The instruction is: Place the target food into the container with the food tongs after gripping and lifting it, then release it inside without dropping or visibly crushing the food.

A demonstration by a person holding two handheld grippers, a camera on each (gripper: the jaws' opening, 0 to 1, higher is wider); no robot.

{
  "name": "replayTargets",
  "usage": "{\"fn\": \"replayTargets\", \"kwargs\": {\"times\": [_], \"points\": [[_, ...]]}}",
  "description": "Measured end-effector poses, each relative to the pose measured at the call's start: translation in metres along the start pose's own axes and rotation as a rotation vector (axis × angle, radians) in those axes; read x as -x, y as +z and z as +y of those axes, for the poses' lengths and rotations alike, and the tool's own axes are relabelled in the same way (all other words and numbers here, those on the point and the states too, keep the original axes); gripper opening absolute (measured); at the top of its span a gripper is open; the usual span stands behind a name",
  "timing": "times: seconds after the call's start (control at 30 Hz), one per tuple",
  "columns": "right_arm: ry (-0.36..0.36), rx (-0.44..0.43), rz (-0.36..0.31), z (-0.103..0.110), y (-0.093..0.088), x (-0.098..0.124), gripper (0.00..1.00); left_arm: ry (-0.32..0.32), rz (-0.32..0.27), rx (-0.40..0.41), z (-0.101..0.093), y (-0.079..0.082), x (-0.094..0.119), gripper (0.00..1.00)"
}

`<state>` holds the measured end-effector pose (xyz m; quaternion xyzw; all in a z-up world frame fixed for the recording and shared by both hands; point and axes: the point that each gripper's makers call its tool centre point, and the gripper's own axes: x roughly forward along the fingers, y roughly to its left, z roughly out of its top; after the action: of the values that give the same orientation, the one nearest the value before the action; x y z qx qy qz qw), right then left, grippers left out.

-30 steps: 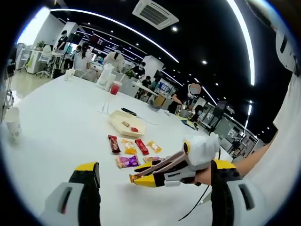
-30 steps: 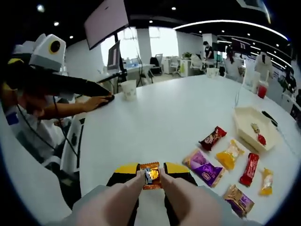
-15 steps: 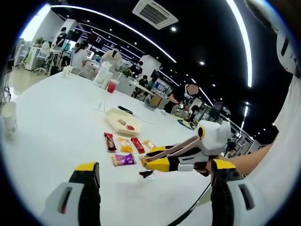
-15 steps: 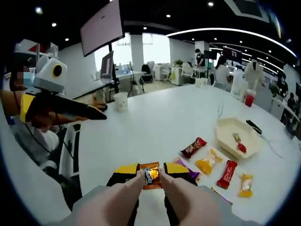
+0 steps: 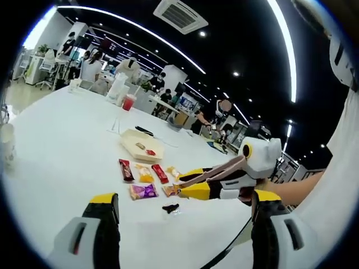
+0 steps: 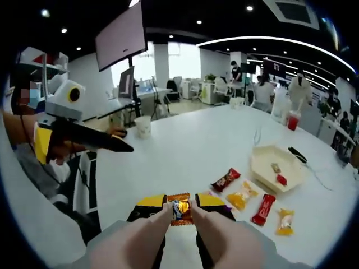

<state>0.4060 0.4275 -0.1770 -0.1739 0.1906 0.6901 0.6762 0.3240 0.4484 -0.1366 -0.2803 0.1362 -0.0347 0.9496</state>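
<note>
My right gripper [image 6: 180, 202] is shut on a small orange-wrapped candy [image 6: 180, 210], held up above the white table. It reaches into the left gripper view from the right, where the right gripper [image 5: 178, 189] hovers over the row of sweets with the orange candy [image 5: 173, 190] at its tip. The cream container [image 6: 259, 168] lies beyond the row, with two small sweets inside; in the left gripper view the container [image 5: 129, 143] sits mid-table. My left gripper [image 5: 185, 199] stands wide open with nothing in it, and the left gripper [image 6: 120, 147] appears at the left in the right gripper view.
Loose wrapped sweets lie on the table: a dark red bar [image 6: 225, 179], a yellow one [image 6: 241, 199], a red bar [image 6: 263, 209], a yellow-orange one [image 6: 285, 220] and a purple one [image 5: 143, 191]. A paper cup [image 6: 143, 126] and a red drink [image 6: 293, 120] stand farther off. People sit at distant desks.
My right gripper has lifted higher with the orange candy and swung toward the container; the sweets and container look smaller and farther below. The left gripper stays open.
</note>
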Motion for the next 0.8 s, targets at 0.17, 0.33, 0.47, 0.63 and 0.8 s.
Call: {"fn": "replayTargets", "kwargs": {"times": [0.17,0.33,0.47,0.63,0.8], "points": [[-0.016,-0.003,-0.005,-0.007,0.005,0.005,0.19,0.000,-0.008,0.001,0.001,0.003,-0.001,0.99],[-0.028,0.000,-0.015,-0.012,0.013,0.010,0.19,0.005,-0.014,0.013,0.003,0.001,0.000,0.98],[-0.044,0.002,-0.024,-0.017,0.017,0.015,0.19,0.003,-0.016,0.018,0.002,0.000,0.000,0.98],[-0.060,0.000,-0.030,-0.023,0.019,0.018,0.19,0.001,-0.022,0.027,0.002,-0.002,0.001,0.98],[-0.068,-0.002,-0.037,-0.025,0.023,0.021,0.19,0.010,-0.026,0.039,0.005,-0.004,0.005,0.98]]}}
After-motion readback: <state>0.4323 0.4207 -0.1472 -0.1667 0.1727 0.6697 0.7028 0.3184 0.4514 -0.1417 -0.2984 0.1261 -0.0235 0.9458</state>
